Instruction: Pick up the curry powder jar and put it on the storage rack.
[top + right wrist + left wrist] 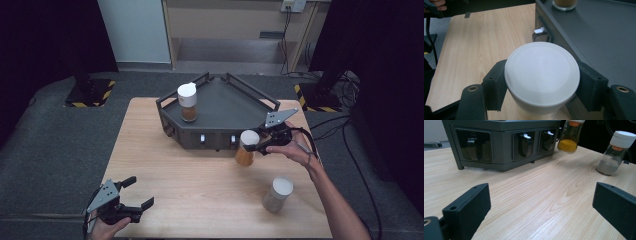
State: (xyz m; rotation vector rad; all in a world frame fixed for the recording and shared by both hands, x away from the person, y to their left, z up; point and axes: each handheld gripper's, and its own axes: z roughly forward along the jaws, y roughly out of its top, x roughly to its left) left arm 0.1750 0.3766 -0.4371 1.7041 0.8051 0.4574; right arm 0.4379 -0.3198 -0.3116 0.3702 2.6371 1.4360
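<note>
The right gripper (260, 145) had its fingers (495, 83) pinching the white cap of a jar of orange-yellow powder (245, 148), one finger on each side of the cap, as the right gripper view showed from above. In the high view that jar hung tilted just in front of the grey tray rack (220, 107), at about four o'clock from the rack's middle, and the left gripper view showed its base clear of the desk (200, 200). The right hand (292, 150) held the gripper from the three o'clock side of the desk. A second jar with grey powder (276, 194) and a white cap stood upright on the desk at about five o'clock, near the held jar but apart from it. A third jar with brown powder (188, 102) stood upright on the rack's top deck, toward ten o'clock. The left gripper (135, 197) rested low at the desk's seven o'clock corner in the left hand (105, 227), its fingers (467, 208) spread wide with only bare wood between them, well apart from all three jars.
</note>
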